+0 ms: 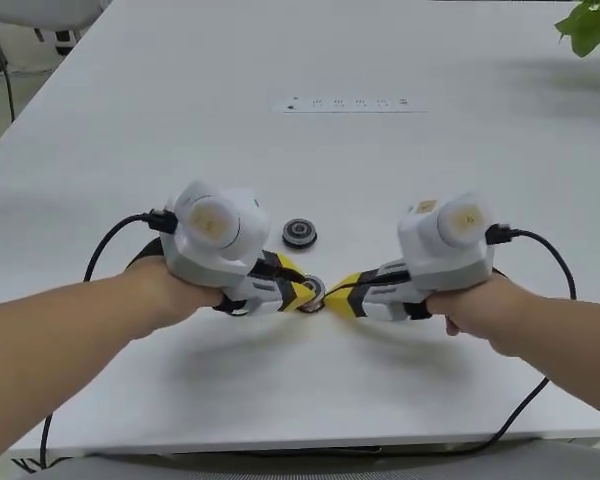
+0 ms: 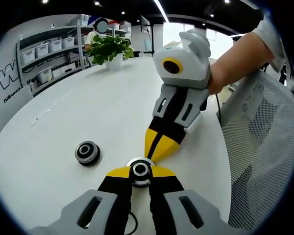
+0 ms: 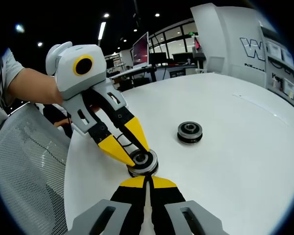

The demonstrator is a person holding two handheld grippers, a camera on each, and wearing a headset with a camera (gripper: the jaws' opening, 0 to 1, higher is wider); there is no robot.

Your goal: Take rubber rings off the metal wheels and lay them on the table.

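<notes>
**Both grippers meet at the near wheel**

Head view: you hold the two grippers tip to tip near the front edge of the white table (image 1: 280, 400). The held wheel (image 1: 313, 291) sits on the table between their yellow tips.

Left gripper (image 2: 140, 172): its jaws stand narrow, one tip on each side of the held wheel, clamped against its rim. The right gripper view confirms this, with the two yellow jaws straddling the wheel from the left.

Right gripper (image 3: 147, 182): its jaws are pressed together, with only a thin line between them. Their tips touch the near edge of the held wheel. You cannot tell from these views whether they pinch any of the rubber.

Second wheel (image 1: 299, 232): it lies flat on the table just beyond the grippers, apart from both, with a dark band around its rim.

Background: a socket strip (image 1: 350, 103) is set in the table well beyond the wheels. A leafy plant (image 1: 588, 28) stands at the far right corner. A mesh chair back (image 3: 24, 161) shows at the table edge in the right gripper view.
</notes>
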